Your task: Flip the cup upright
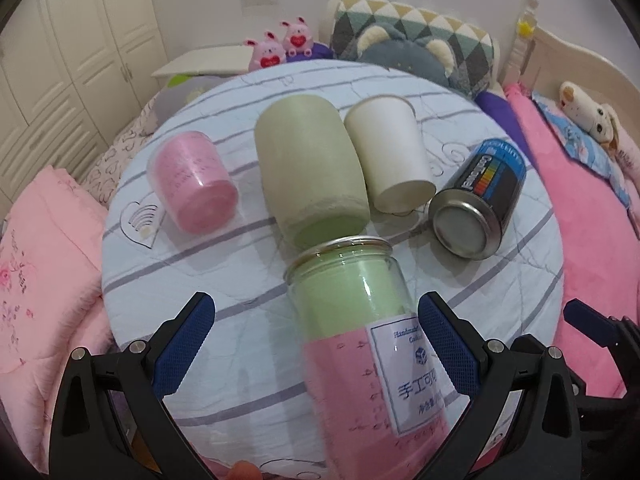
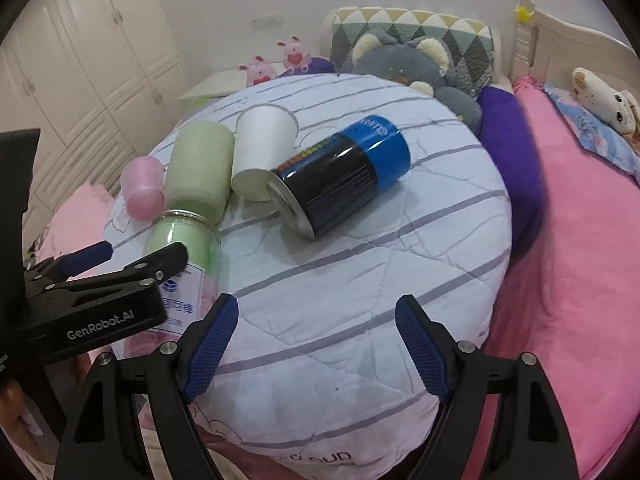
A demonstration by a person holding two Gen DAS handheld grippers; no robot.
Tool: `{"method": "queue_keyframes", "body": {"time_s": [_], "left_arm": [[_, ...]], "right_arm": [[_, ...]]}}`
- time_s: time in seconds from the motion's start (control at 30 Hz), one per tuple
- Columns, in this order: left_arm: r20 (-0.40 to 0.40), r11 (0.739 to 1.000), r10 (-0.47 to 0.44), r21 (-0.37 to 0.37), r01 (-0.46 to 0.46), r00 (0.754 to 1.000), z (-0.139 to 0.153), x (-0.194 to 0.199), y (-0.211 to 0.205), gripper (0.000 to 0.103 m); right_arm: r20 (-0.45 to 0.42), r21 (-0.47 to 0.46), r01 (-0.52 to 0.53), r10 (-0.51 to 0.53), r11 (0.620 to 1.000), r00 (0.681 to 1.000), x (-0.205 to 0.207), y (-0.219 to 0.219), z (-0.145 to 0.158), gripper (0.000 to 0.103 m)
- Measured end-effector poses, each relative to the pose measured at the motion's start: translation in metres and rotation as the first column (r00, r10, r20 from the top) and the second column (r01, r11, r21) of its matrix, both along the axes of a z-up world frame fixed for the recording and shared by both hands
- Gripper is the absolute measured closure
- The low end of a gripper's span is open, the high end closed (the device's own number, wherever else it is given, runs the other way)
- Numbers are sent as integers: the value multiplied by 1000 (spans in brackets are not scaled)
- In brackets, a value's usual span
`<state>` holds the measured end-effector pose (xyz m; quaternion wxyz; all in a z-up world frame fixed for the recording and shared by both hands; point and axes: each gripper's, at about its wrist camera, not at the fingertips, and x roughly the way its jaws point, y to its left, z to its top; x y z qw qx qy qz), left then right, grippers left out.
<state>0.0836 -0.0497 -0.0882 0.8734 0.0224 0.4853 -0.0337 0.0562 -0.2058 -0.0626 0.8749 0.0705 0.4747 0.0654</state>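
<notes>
I hold my left gripper (image 1: 316,344) low with its jaws spread wide around the glass jar (image 1: 360,320) lying on the striped quilt (image 1: 224,280), its base cut off below, while my right gripper (image 2: 316,344) hangs open and empty just beside, short of the black can (image 2: 340,176).

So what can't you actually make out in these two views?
- Glass jar: its base runs off the bottom edge in the left wrist view; the left gripper covers its lower half in the right.
- Jar label: partly behind a finger pad.
- Pink cup: partly behind the green cup in the right view.
</notes>
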Motion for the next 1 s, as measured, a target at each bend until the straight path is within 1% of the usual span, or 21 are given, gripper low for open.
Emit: {"method": "queue_keyframes", "body": {"time_s": [0.27,0.37,0.4,0.47,0.53,0.67,0.73,0.87,1.0], "left_arm": [[-59,998,-2,-57,-1,998,-15,9,-6,0],[-69,998,1,-56,-5,998,-20,12,-6,2],[-76,998,1,-57,-5,997,-21,14,-6,3],[-102,996,-5,-84,-3,995,-25,17,-5,9],[-109,996,-11,-93,1,994,-26,18,-5,22],[-72,997,-34,-75,29,997,-19,14,-6,23],[-65,994,-42,-104,35,997,-17,13,-2,26],[-23,992,-54,-114,51,998,-5,7,3,26],[73,991,-76,-109,83,994,13,-4,8,26]], "right_arm": [[-15,12,-11,11,1000,1000,3,-1,-6,21],[-16,16,-14,14,1000,1000,4,0,-7,21],[-17,18,-13,14,1000,1000,4,0,-7,21],[-22,23,-13,13,1000,1000,4,0,-9,21],[-25,24,-9,10,1000,1000,4,0,-11,21],[-36,21,-10,10,1000,999,4,2,-13,21],[-36,16,-11,11,1000,999,3,5,-13,21],[-33,16,-22,23,1000,999,2,12,-11,21],[-32,14,-40,41,999,999,1,21,-10,21]]}}
